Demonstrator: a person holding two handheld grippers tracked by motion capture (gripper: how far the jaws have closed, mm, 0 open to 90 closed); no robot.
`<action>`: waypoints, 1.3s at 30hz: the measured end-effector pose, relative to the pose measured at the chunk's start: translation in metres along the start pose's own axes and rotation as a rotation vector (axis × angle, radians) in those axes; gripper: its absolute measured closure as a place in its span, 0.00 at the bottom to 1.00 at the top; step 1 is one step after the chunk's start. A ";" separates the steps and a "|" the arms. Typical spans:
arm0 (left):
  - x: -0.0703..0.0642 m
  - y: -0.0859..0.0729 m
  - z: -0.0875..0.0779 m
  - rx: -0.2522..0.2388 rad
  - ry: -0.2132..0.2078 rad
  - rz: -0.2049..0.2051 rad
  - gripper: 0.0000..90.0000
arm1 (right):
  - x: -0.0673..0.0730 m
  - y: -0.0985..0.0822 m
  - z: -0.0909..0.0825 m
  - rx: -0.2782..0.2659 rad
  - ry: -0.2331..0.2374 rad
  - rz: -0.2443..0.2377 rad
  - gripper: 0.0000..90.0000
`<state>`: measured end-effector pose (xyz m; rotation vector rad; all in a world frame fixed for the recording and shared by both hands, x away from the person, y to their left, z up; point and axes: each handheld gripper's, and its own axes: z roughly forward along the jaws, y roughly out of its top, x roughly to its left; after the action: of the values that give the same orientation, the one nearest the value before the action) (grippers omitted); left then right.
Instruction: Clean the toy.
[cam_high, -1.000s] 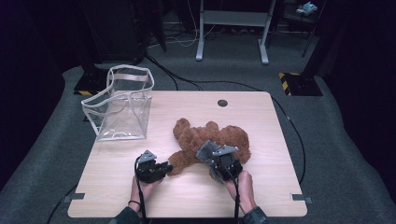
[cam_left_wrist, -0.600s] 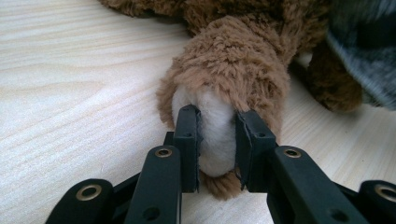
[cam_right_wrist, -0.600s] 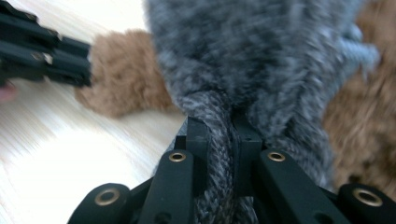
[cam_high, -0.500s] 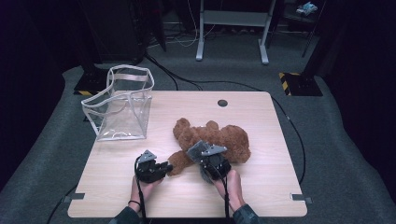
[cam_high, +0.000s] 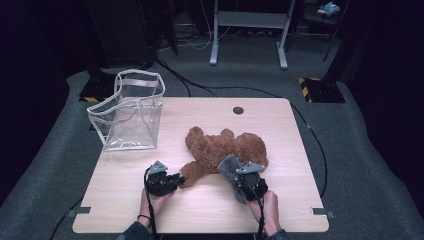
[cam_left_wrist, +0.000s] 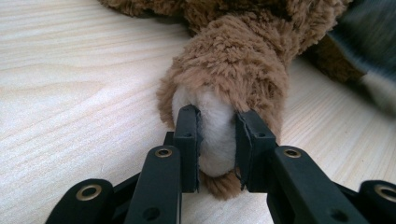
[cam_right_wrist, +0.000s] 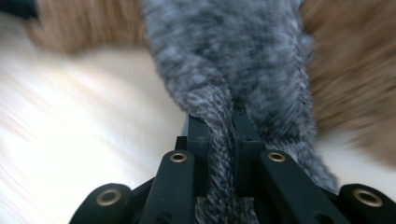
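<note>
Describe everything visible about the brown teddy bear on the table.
The brown teddy bear is shaggy plush, lying flat on the wooden table, right of the clear bag. One limb reaches toward the person; its cream-white paw pad is clamped between the left gripper jaws. A grey fuzzy piece lying against the body is pinched by the right gripper. Its face cannot be made out.

Table (cam_high: 300, 210) centre frame. Plastic bag (cam_high: 131, 114) upright at upper-left table edge. Plush bear (cam_high: 225, 150) lying mid-table, right of bag. Furry cloth (cam_high: 231, 167) against bear's lower right. Cable hole (cam_high: 238, 110) above bear, near far edge.
</note>
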<state>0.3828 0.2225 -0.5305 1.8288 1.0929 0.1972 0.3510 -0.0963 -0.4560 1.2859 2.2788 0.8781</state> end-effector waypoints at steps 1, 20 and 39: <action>0.000 0.000 0.000 0.000 0.000 0.000 0.81 | -0.003 0.005 -0.007 -0.037 -0.012 0.000 0.91; 0.000 0.000 0.000 0.002 0.000 0.004 0.81 | 0.004 -0.010 0.032 0.050 0.075 0.038 0.91; 0.000 0.000 0.000 0.002 0.000 0.004 0.81 | 0.040 0.061 0.045 -0.003 0.112 -0.040 0.91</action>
<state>0.3827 0.2226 -0.5304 1.8323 1.0897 0.1983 0.3954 -0.0233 -0.4485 1.2136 2.3789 0.9615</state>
